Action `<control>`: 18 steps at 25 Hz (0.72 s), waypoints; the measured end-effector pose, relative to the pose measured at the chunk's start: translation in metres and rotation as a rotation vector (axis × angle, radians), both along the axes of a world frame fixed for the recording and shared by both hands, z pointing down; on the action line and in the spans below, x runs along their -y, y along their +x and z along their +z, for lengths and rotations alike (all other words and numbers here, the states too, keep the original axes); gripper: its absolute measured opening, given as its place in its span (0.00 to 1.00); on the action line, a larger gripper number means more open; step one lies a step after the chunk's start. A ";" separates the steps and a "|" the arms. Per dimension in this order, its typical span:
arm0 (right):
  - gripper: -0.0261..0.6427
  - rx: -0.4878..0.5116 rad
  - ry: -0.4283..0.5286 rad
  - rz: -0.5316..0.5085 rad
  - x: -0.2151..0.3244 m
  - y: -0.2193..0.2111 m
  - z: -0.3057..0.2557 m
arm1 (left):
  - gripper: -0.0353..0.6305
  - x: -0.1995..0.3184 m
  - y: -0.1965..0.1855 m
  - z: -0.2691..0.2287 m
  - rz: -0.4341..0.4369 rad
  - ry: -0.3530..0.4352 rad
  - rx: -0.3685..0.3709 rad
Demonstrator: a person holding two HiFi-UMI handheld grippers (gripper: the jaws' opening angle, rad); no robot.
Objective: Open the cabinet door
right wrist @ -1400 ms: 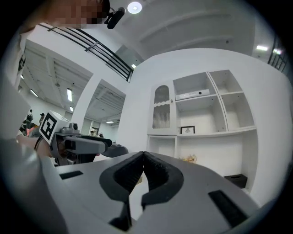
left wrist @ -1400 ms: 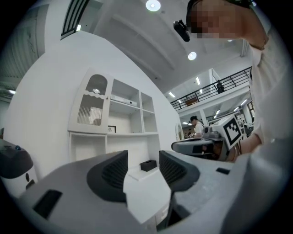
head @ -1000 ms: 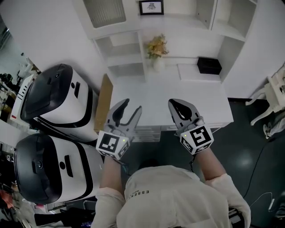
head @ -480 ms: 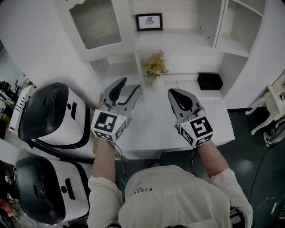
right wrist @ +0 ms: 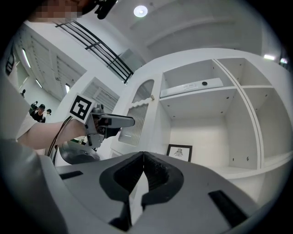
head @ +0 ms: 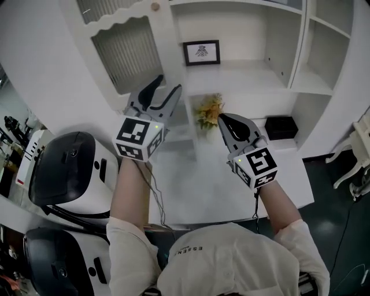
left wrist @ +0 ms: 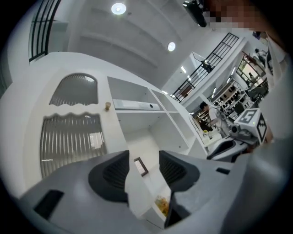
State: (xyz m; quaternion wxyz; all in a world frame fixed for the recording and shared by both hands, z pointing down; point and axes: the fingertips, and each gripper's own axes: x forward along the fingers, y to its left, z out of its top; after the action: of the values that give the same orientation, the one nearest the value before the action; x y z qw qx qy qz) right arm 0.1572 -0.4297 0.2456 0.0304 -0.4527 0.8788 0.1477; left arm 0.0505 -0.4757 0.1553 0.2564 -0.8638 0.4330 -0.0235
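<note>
The white cabinet door (head: 124, 52) with ribbed glass panes stands shut at the upper left of the shelf unit. Its small round knob (head: 155, 6) sits by the door's right edge. My left gripper (head: 165, 92) is open and empty, raised in front of the door's lower right corner, below the knob and apart from it. In the left gripper view the door (left wrist: 68, 137) and knob (left wrist: 107, 106) lie above and left of the gripper (left wrist: 143, 171). My right gripper (head: 228, 124) is shut on nothing, lower and to the right. The right gripper (right wrist: 143, 171) faces the open shelves.
A framed picture (head: 201, 52) stands in the open shelf beside the door. A vase of yellow flowers (head: 209, 110) and a black box (head: 281, 127) sit at the back of the white desk (head: 208, 185). Two large white-and-black machines (head: 63, 167) crowd the left side.
Both grippers have risen from the desk's front edge toward the shelf unit. The left one climbed further, up to the cabinet door. The jaws stayed as they were.
</note>
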 end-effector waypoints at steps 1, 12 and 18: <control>0.06 0.002 0.005 -0.001 0.005 -0.002 -0.003 | 0.35 0.007 -0.001 -0.011 0.000 0.011 0.001; 0.06 0.011 0.009 -0.011 0.037 -0.012 -0.028 | 0.35 0.052 -0.005 -0.138 -0.088 0.127 0.041; 0.06 0.010 0.004 -0.014 0.037 -0.013 -0.041 | 0.34 0.065 -0.004 -0.174 -0.160 0.133 0.060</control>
State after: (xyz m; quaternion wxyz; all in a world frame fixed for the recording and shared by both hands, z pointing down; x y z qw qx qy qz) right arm 0.1447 -0.4666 0.2048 0.0370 -0.4471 0.8815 0.1472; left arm 0.0462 -0.5408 -0.0185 0.3236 -0.8065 0.4932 -0.0410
